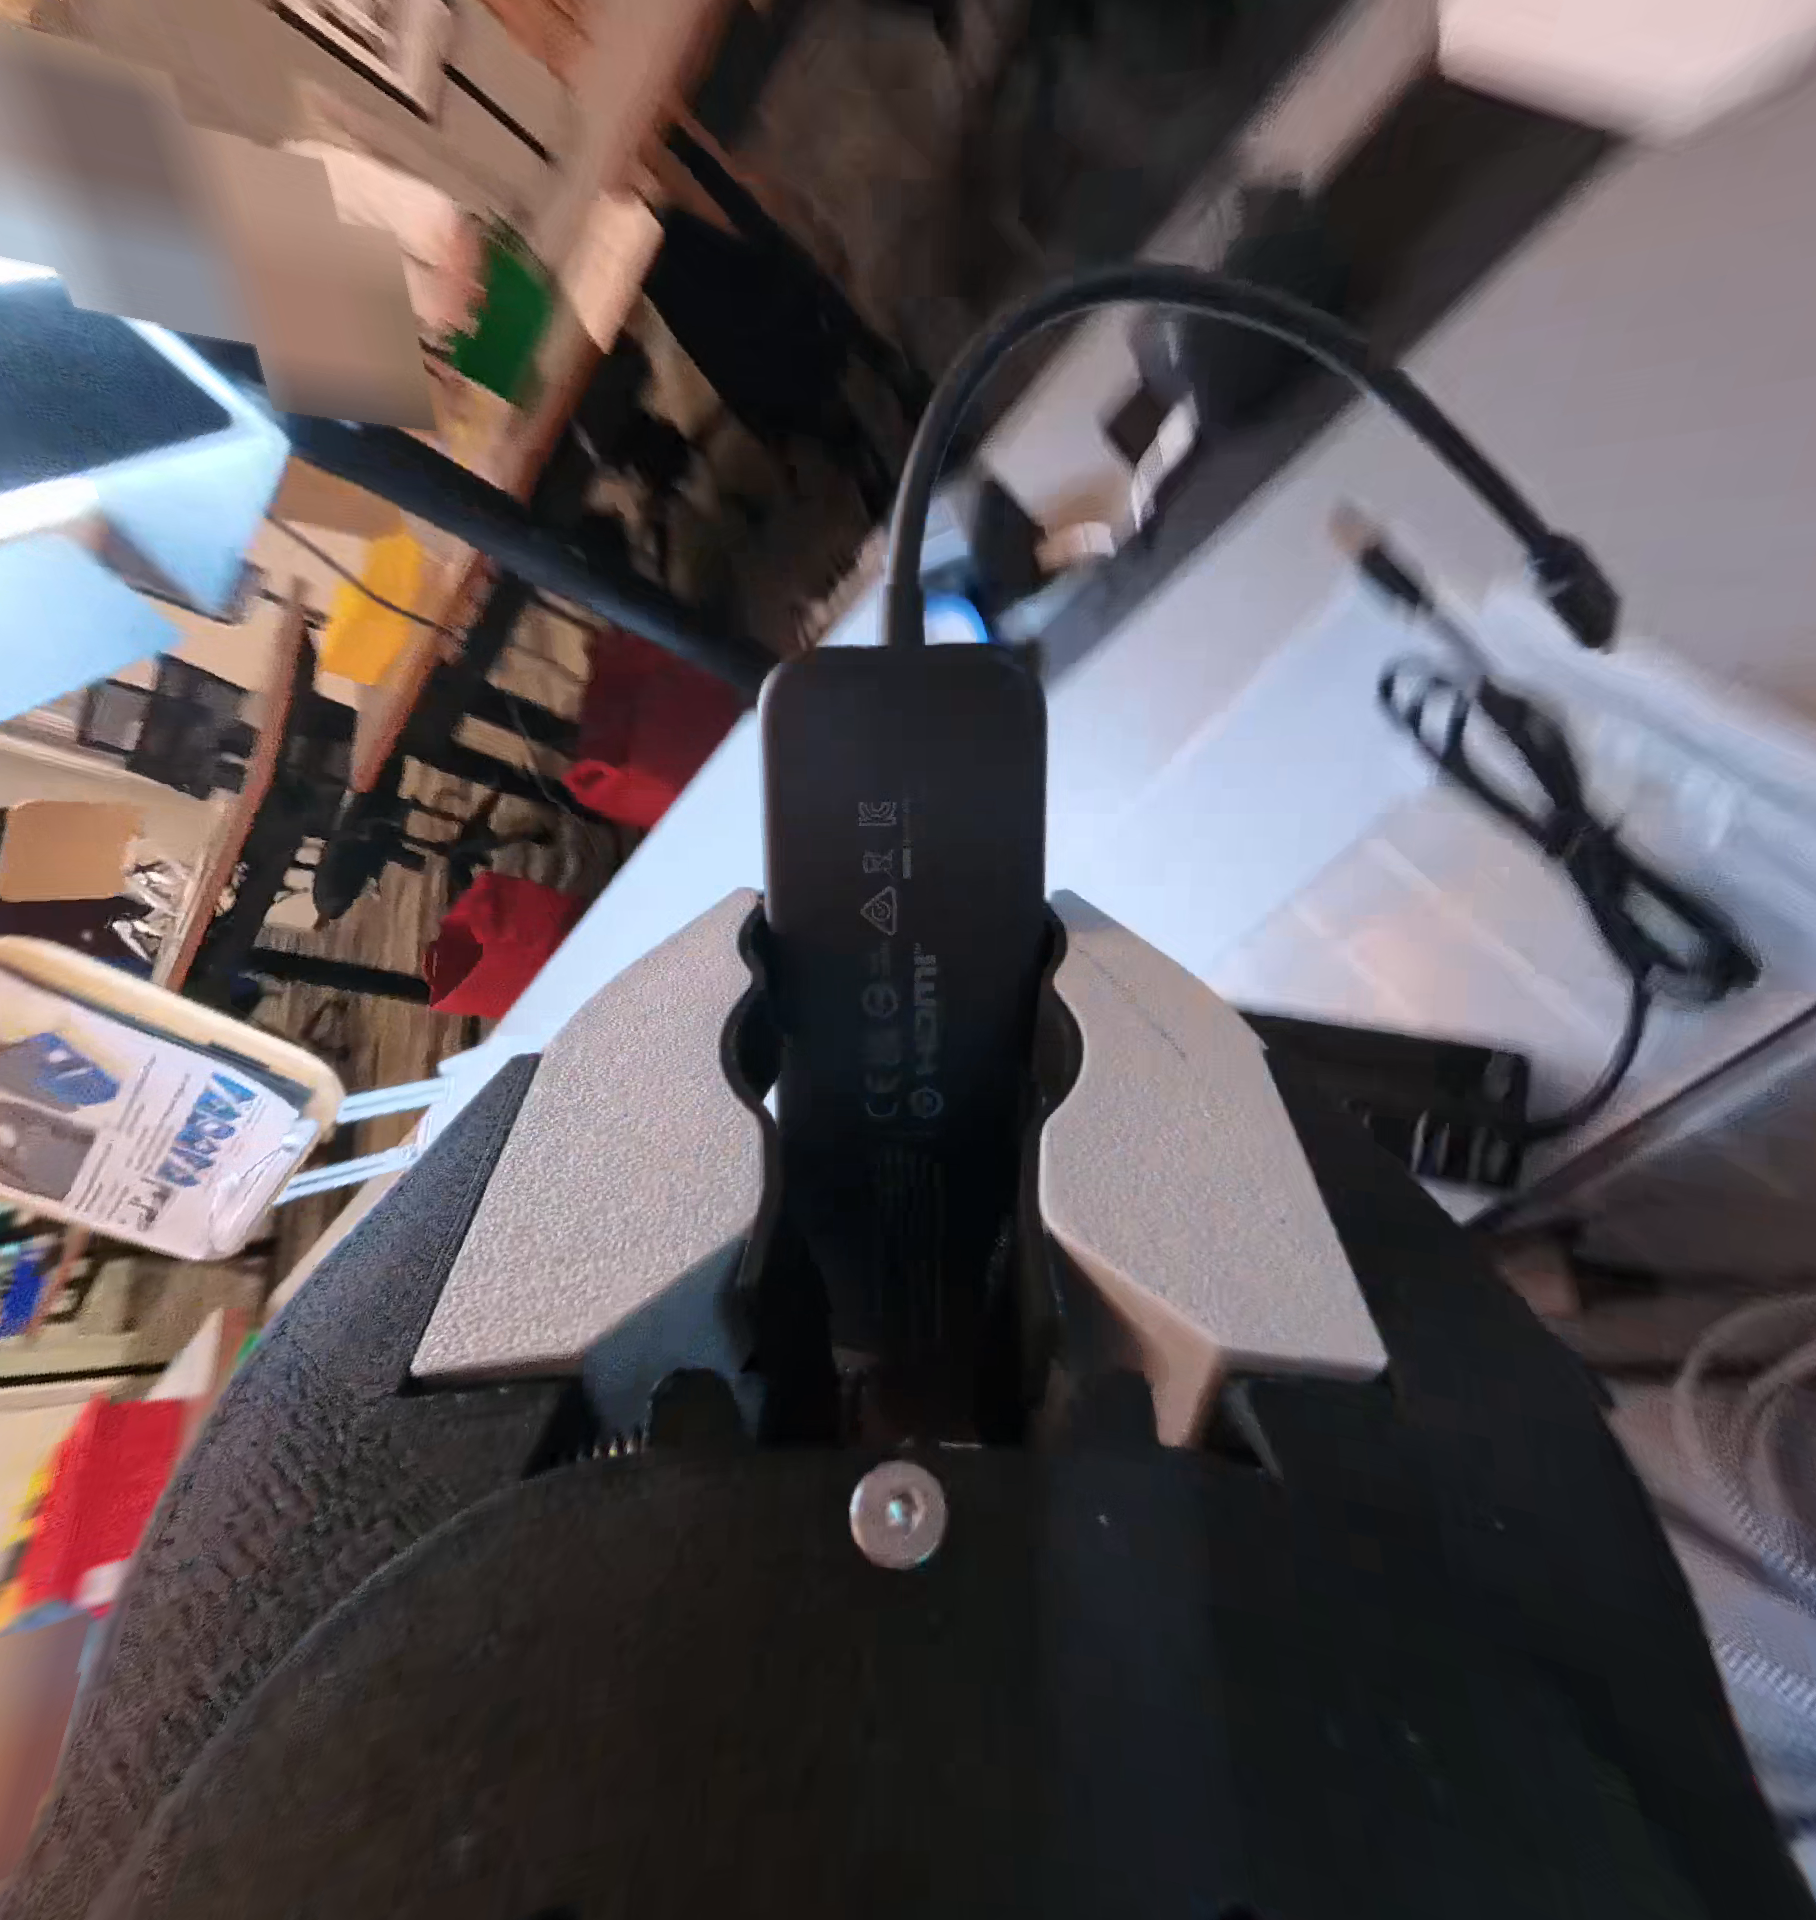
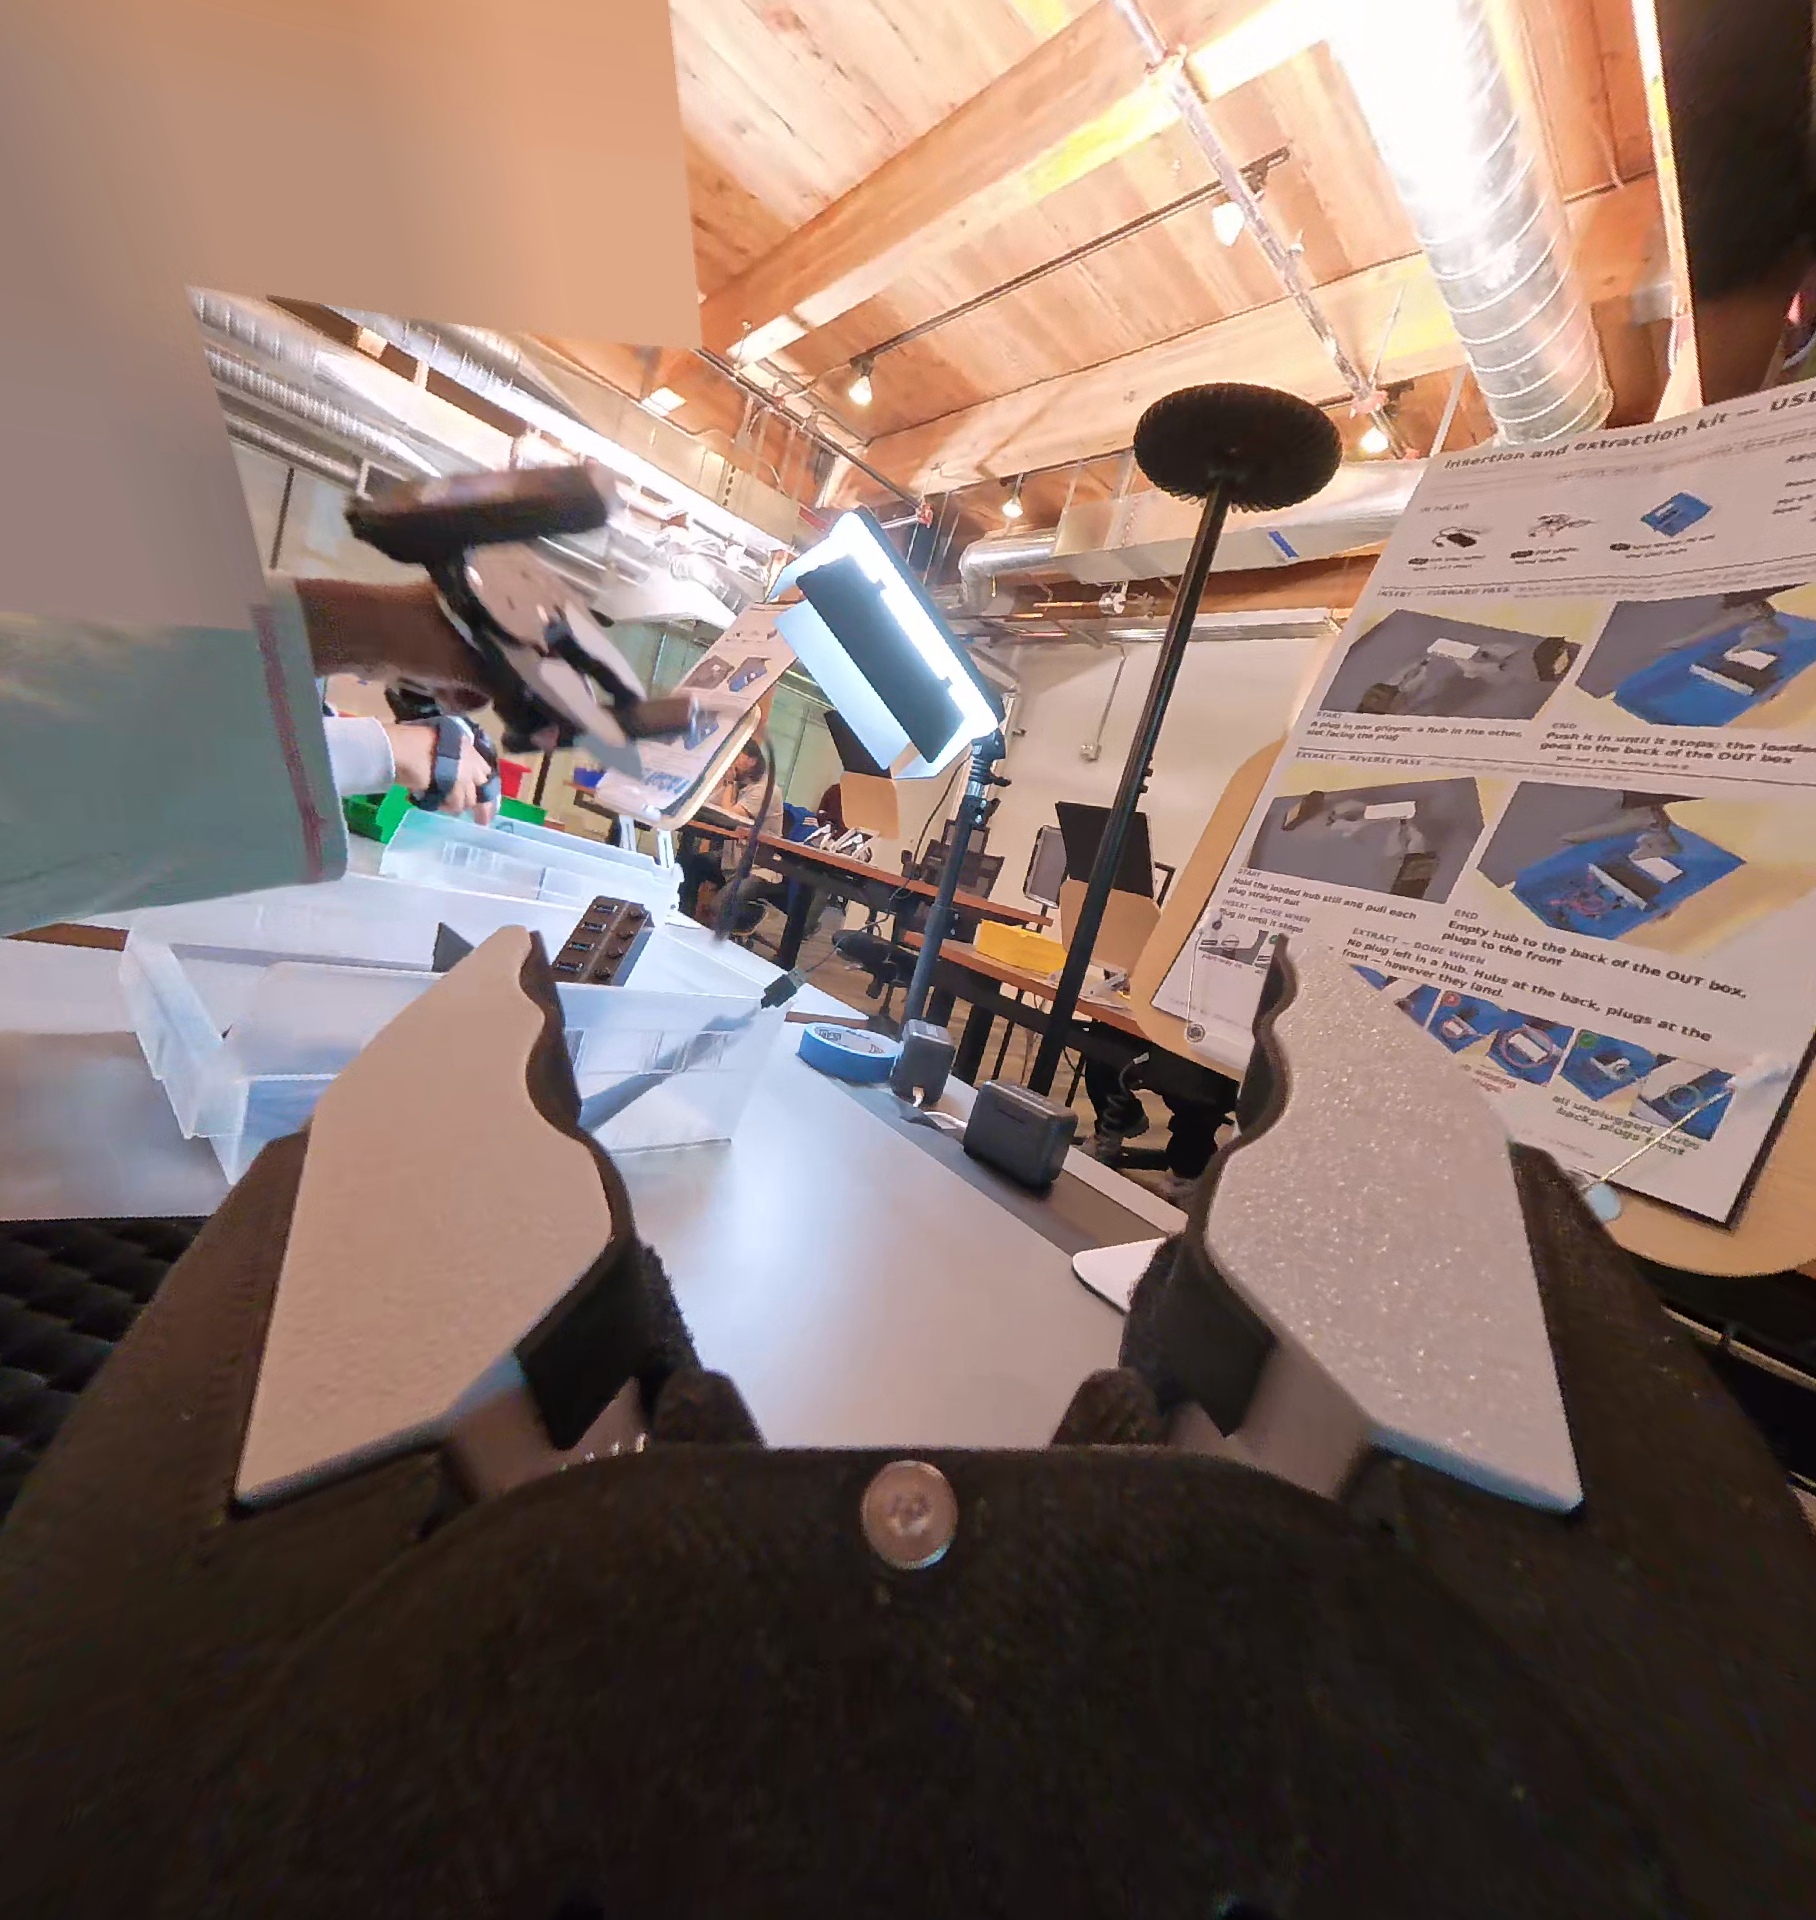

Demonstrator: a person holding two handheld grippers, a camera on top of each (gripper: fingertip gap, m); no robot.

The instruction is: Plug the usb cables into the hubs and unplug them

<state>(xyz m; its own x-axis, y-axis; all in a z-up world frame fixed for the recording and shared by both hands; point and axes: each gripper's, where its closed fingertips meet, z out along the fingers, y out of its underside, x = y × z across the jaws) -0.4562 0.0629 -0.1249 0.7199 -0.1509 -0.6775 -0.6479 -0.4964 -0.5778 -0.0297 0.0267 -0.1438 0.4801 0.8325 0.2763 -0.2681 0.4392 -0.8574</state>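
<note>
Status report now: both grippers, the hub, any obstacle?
Left gripper shut on black hub, held in air. Right gripper open, empty, above table. Nothing between right jaws.

A blue tape roll [image 2: 844, 1042] lies near a lit panel lamp [image 2: 888, 646].

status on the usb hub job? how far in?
Done: left claw is shut on a black hub, lifted, its own cable dangling. In hand: nothing else; right claw is open and empty. Left: grab a cable, plug it in, unplug.
</note>
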